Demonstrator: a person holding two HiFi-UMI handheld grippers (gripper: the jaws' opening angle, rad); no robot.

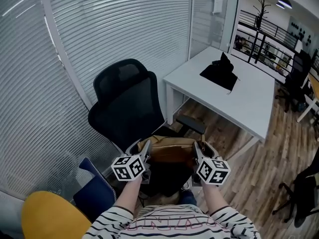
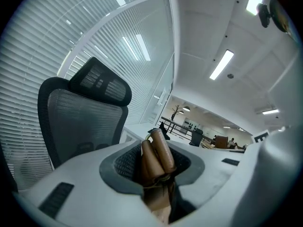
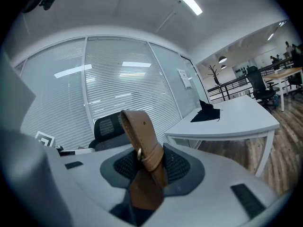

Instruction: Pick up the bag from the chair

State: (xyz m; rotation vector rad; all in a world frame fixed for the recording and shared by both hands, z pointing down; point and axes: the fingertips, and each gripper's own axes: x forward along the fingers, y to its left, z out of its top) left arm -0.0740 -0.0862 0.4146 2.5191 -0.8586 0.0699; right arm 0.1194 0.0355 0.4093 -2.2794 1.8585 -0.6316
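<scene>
I see the tan bag [image 1: 169,151] hanging between my two tools, over the seat of the black mesh chair [image 1: 127,103] and just in front of its backrest. From the head view its top looks closed, and nothing shows what is inside. I cannot tell whether its bottom touches the seat, because the dark patch under it hides that.

The left tool [image 2: 154,167] is pinching the left strap [image 2: 161,152], a doubled brown leather loop that stands up between the textured pads. The right tool [image 3: 147,167] is pinching the right strap [image 3: 137,126], a broad tan band that arches up out of the jaws. A small metal buckle [image 3: 139,153] sits right at the pads. Both sets of jaws are pressed onto the leather, with the bag's body slung between them at about the same height on each side.

I can read no brand or label on the bag. The cubes on the tools carry black-and-white square markers. There is faint lettering on the striped shirt [image 1: 174,225] at the bottom of the head view, too washed out to read.

A white desk [image 1: 249,103] stands to the right of the chair, well apart from the bag. A crumpled black cloth [image 1: 220,72] lies near the desk's far corner. A yellow seat [image 1: 47,215] and a blue one [image 1: 94,190] sit at the lower left.
</scene>
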